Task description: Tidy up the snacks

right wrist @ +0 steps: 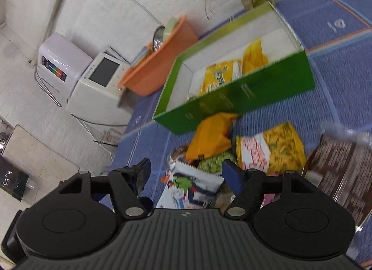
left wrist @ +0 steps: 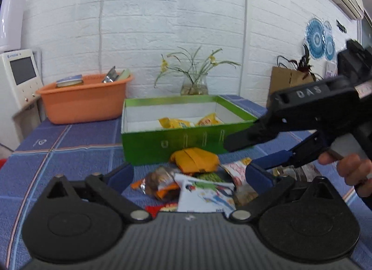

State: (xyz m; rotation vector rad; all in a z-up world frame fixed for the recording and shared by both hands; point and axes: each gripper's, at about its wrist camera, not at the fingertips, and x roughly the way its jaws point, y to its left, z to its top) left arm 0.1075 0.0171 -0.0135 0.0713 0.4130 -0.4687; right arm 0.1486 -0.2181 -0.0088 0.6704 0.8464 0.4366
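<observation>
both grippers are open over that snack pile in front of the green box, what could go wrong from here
1. The left gripper and right gripper both aim at the same heap, and the right one already crosses the left wrist view, so they may collide.
2. The white packet overlaps the orange packet and others, so a grab may catch two or drag neighbours.
3. The orange packet lies against the green box wall, so fingers could shove the box.

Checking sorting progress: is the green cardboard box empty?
Not empty. The open green cardboard box holds two yellow snack packets, its white floor mostly bare.
</observation>
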